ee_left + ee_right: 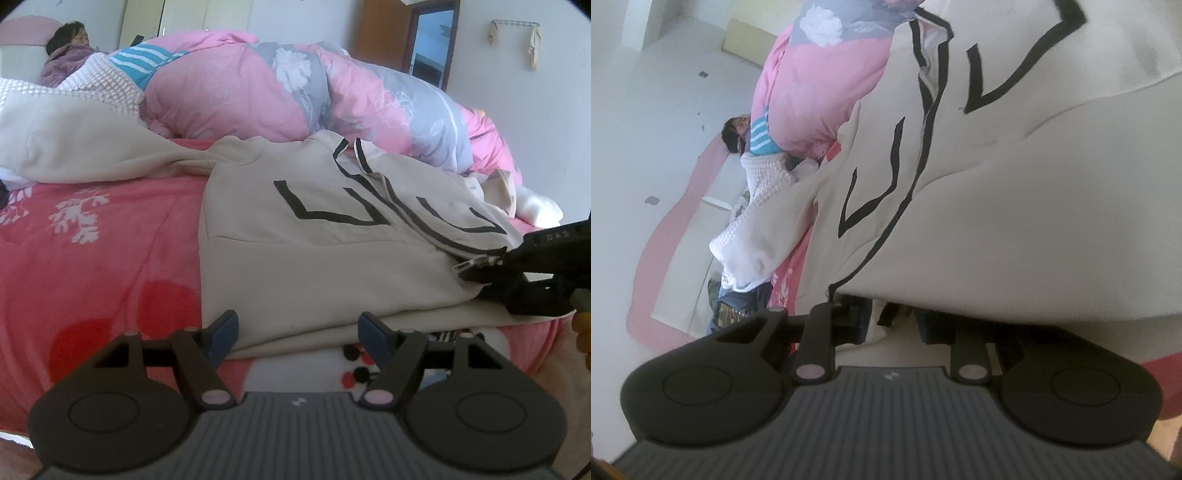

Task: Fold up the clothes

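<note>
Cream fleece jacket with black zigzags on plush bedspread

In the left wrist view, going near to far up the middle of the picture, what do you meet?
Left gripper, open → cartoon print on the red bedspread → cream jacket with black lettering → pink and grey floral quilt → white wall.
</note>
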A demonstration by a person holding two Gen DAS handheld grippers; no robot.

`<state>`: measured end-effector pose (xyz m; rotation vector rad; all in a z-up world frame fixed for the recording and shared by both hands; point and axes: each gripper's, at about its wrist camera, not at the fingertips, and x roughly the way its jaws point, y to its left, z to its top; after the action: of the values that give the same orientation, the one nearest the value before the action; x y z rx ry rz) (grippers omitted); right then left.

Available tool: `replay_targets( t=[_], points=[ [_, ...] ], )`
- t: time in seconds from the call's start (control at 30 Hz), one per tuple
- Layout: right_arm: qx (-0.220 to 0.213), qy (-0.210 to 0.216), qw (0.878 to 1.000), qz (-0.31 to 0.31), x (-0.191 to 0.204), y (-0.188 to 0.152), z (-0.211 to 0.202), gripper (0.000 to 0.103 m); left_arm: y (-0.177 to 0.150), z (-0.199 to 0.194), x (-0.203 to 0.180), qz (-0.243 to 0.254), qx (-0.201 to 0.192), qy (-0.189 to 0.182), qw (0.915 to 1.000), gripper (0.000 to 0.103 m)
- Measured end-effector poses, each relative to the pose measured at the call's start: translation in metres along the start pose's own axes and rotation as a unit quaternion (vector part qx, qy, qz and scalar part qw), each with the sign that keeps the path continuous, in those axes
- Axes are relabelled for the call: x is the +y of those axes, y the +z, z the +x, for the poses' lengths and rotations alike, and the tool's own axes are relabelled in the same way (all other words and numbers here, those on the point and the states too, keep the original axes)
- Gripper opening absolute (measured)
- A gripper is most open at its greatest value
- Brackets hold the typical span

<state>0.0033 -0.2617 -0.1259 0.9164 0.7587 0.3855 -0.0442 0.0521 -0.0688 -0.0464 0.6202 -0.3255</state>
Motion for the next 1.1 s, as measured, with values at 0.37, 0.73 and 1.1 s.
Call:
replay_targets(
  t=[0.37,0.73,1.1],
  points=[
    [-0.002,0.005,1.000,-0.025,0.005,-0.009,-0.010,0.006,0.000,-0.002,0.006,0.002,-0.001,0.000,1.0000,0.072],
    [-0.001,0.007,0.999,-0.039,0.008,-0.016,-0.017,0.005,-0.001,-0.007,0.008,0.004,0.000,0.002,1.0000,0.072],
    [-0.014,-0.018,0.998,-0.052,0.006,-0.023,-0.048,0.028,0.010,-0.016,0.005,0.005,-0.027,-0.005,0.9996,0.072]
  ],
)
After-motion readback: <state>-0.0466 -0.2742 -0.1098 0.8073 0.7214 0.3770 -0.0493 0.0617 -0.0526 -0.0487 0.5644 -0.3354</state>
